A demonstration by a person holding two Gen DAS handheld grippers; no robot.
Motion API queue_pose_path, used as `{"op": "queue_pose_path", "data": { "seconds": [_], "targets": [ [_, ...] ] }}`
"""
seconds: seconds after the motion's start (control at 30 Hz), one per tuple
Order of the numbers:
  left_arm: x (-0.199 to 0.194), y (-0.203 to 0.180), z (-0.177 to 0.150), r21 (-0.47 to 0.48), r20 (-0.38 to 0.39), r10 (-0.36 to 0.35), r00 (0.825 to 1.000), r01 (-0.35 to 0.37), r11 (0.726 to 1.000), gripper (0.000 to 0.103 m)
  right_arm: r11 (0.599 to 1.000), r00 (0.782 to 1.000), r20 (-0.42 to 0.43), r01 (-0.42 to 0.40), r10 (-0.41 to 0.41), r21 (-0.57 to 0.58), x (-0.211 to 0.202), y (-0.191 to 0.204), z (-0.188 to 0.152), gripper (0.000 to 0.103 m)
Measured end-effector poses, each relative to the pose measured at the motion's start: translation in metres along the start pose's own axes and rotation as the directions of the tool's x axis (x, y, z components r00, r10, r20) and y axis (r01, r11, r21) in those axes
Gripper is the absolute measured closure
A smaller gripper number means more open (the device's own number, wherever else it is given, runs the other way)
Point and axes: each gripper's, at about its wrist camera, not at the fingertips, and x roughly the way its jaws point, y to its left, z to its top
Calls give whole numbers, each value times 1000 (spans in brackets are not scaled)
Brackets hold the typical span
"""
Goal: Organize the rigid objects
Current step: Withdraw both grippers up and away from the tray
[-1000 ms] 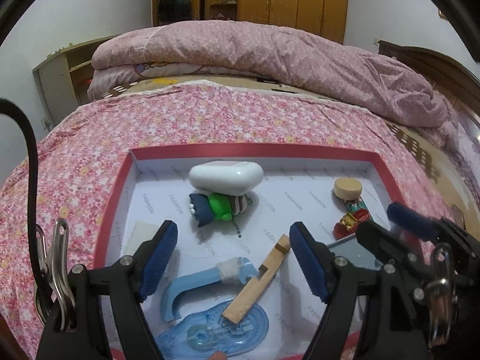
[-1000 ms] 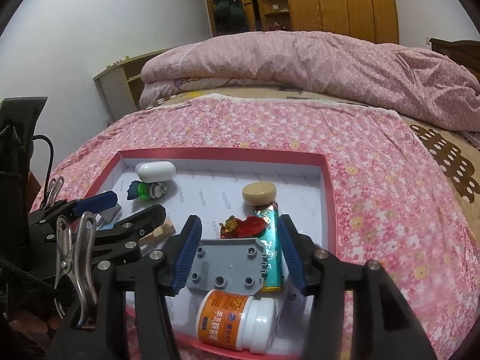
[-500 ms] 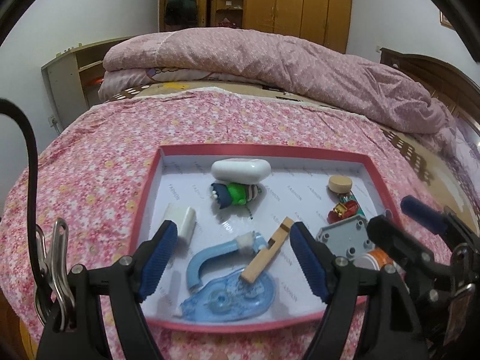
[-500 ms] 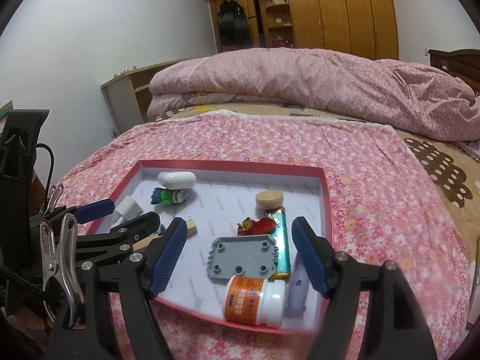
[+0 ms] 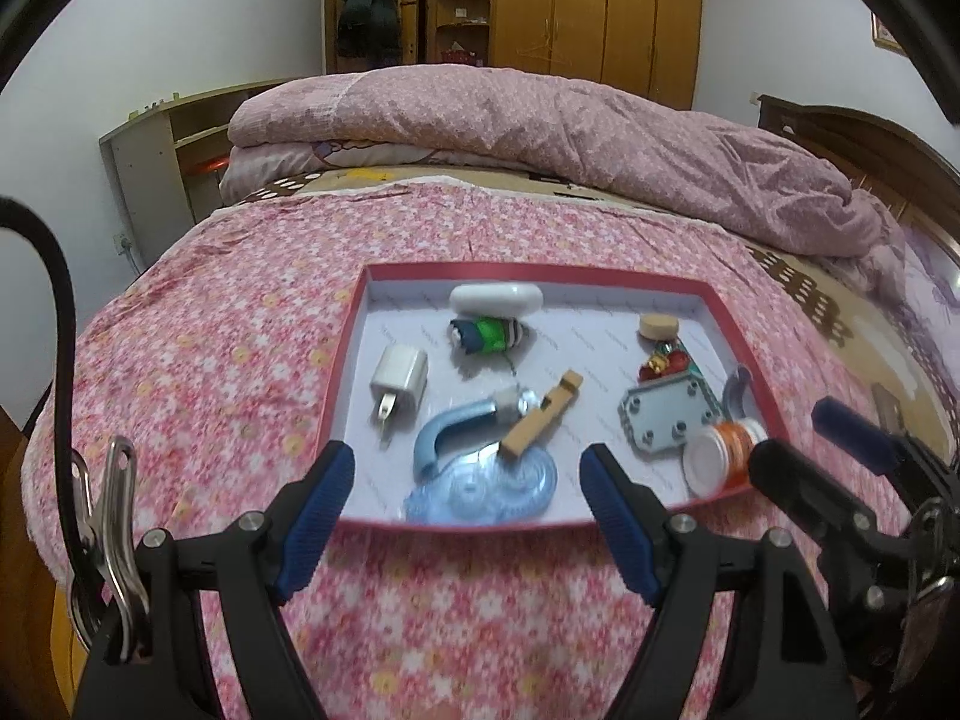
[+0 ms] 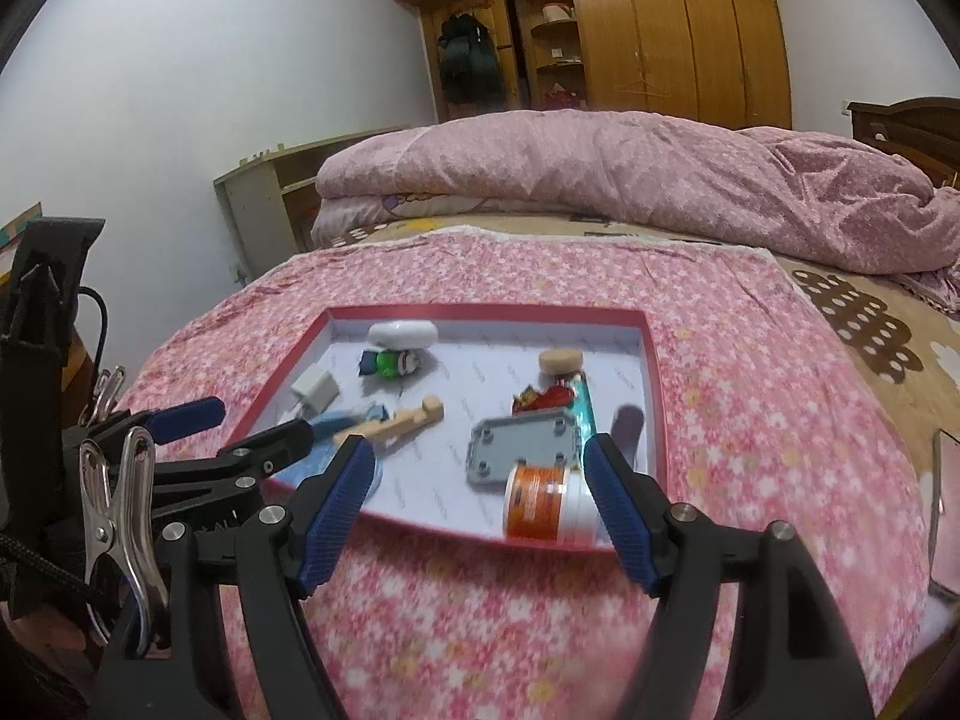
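Observation:
A red-rimmed tray (image 5: 342, 354) (image 6: 654, 390) lies on the pink floral bedspread. In it lie a white case (image 5: 495, 299), a green and blue toy (image 5: 487, 333), a white charger plug (image 5: 400, 375), a blue hook-shaped piece (image 5: 447, 429), a wooden clip (image 5: 543, 414), a blue tape dispenser (image 5: 480, 489), a grey plate (image 5: 663, 417) (image 6: 522, 447), an orange pill bottle (image 5: 723, 456) (image 6: 540, 501), a round wooden disc (image 5: 659, 325) and a red toy (image 6: 543, 399). My left gripper (image 5: 465, 489) is open and empty, at the tray's near edge. My right gripper (image 6: 480, 480) is open and empty, near the bottle.
A folded pink quilt (image 5: 540, 138) lies at the far end of the bed. A wooden wardrobe (image 6: 660, 42) and a low shelf (image 5: 162, 144) stand behind. A flat object (image 6: 942, 498) lies on the bedspread at the right edge. The right gripper shows in the left wrist view (image 5: 840, 468).
Both grippers have pulled back and up from the tray, so the whole tray now shows. The right gripper's jaws have opened wider off the grey plate. The tray's objects have not moved.

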Motion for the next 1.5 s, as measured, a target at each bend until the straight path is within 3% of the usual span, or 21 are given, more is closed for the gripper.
{"op": "queue_pose_path", "data": {
  "seconds": [0.5,0.6,1.13,1.5],
  "targets": [
    [-3,-8,-48,24,-79,-4,997,6,1000,22,999,997,-69,33,-32,19,-18,7,-46,29],
    [2,-8,-55,23,-100,-2,995,5,1000,22,998,995,-93,46,-43,38,-15,4,-54,23],
    [31,-4,-67,15,-157,19,987,-17,1000,21,988,970,-223,119,-95,98,19,-15,-79,21],
    [31,-9,-71,22,-144,26,989,-23,999,19,986,967,-212,154,-139,58,22,-7,-83,19]
  ]
}}
